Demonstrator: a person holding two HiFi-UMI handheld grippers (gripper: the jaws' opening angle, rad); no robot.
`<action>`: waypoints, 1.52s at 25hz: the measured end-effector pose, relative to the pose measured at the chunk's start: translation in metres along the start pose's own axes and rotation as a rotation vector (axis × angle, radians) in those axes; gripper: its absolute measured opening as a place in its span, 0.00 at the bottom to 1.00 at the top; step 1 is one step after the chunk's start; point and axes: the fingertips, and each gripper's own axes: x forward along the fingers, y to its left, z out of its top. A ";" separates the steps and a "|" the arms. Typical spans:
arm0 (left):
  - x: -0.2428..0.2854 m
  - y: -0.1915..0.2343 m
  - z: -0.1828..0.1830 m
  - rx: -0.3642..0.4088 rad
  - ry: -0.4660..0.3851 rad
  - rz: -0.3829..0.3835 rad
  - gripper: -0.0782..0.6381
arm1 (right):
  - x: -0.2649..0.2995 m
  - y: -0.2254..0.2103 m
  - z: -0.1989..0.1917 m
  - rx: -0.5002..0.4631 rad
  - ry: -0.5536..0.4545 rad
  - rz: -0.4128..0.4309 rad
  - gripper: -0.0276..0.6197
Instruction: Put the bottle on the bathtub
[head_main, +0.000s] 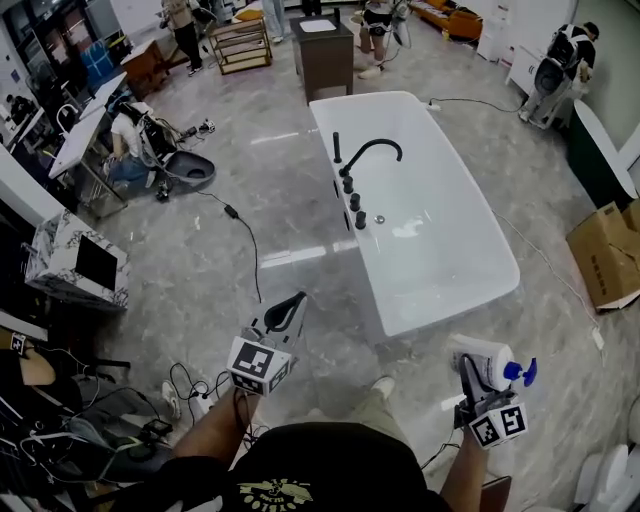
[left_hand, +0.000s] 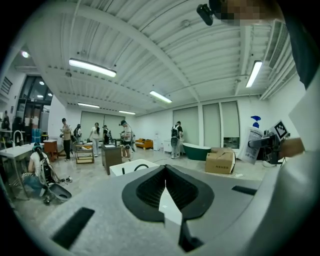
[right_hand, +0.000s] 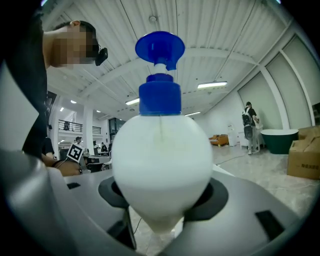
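we are holding the white pump bottle (head_main: 487, 362) pinched between the jaws of the right gripper (head_main: 470, 382), at five o'clock in the head view, well apart from the white bathtub (head_main: 450, 250) at one o'clock. the left gripper (head_main: 288, 312), near six o'clock, is showing its jaws pressed together, gripping nothing. a black faucet (head_main: 368, 152) is standing on the bathtub's rim.
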 end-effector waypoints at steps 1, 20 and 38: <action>0.009 -0.002 0.004 0.001 -0.001 0.009 0.12 | 0.005 -0.009 0.002 0.003 0.006 0.011 0.45; 0.135 -0.039 0.029 -0.034 -0.061 0.141 0.12 | 0.115 -0.123 0.023 -0.046 0.030 0.232 0.45; 0.243 0.071 -0.027 0.011 -0.030 0.075 0.12 | 0.292 -0.130 -0.088 -0.128 0.178 0.161 0.45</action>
